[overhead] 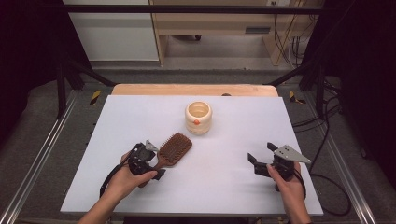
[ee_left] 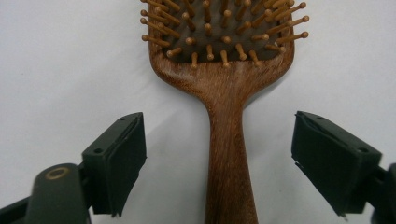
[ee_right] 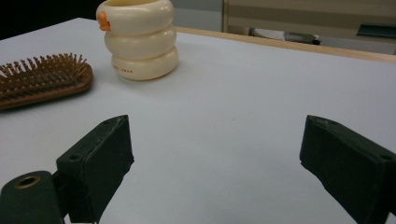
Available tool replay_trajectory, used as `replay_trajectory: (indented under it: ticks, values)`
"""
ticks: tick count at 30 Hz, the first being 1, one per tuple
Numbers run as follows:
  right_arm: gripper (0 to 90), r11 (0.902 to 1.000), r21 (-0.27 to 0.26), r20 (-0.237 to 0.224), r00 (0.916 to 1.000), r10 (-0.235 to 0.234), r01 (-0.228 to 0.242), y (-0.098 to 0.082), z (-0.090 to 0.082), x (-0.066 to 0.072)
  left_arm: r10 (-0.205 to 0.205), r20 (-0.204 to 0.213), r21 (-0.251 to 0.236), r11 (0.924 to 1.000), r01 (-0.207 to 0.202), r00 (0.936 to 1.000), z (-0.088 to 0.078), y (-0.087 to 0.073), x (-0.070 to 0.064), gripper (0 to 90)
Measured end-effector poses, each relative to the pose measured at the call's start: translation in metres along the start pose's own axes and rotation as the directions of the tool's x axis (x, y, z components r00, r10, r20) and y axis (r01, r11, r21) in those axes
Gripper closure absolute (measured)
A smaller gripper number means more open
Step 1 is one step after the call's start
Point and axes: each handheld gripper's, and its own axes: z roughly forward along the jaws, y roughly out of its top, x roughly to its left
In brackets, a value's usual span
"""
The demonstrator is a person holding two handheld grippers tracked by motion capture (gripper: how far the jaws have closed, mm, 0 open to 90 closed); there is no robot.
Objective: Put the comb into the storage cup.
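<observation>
Straddling the handle of a wooden hairbrush point(ee_left: 229, 154), the jaws of my left gripper point(overhead: 150, 161) stand apart on either side of it at the near left of the white surface point(overhead: 224, 186); the left gripper view shows bare surface between each pad and the wood, so nothing is pinched yet. The brush lies flat, bristles up, its handle pointing toward me and its head angled away to the right.

At the near right, I hold my right gripper point(overhead: 261, 156) low over bare surface, its jaws wide apart with nothing between them, well away from the brush.

Farther off, near the middle of the surface, stands a cream-coloured cup point(overhead: 198, 117) shaped like stacked rings, upright and mouth up, with a small orange mark on its side. From above it looks to have nothing in it. It sits just beyond the brush head, close but not touching.

As I read it, the work is at its start: the approach to the brush is done and the hand is lined up on the handle. Left to do are the squeeze, the lift and whatever placing follows, perhaps at the cup. The right hand has no part in it so far.
</observation>
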Motion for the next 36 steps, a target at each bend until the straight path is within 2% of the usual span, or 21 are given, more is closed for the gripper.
replay_trajectory:
  ticks: [5, 10, 24, 36]
  values:
    - [9.6, 1.0, 0.002, -0.001, 1.0, 0.002, -0.002, 0.0, 0.0, 0.0001, 0.0, 0.015, 0.006, 1.0, 0.0, 0.9999, -0.0005, -0.0005, 0.0011, 27.9]
    - [9.6, 1.0, 0.004, -0.001, 1.0, 0.0, 0.0, -0.0001, 0.0002, 0.0002, -0.01, 0.018, 0.01, 0.9999, 0.01, 0.9998, -0.0001, -0.0012, 0.0039, 33.1]
    - [9.6, 1.0, 0.007, -0.002, 1.0, -0.001, 0.001, -0.0003, 0.0006, 0.0004, -0.039, 0.059, 0.024, 0.999, 0.037, 0.9975, 0.0022, 0.0041, 0.0083, 45.7]
    - [9.6, 1.0, 0.009, -0.006, 1.0, -0.002, 0.002, -0.0004, 0.0007, 0.0006, -0.053, 0.072, 0.05, 0.9975, 0.05, 0.9959, 0.0086, 0.0082, 0.0068, 54.1]
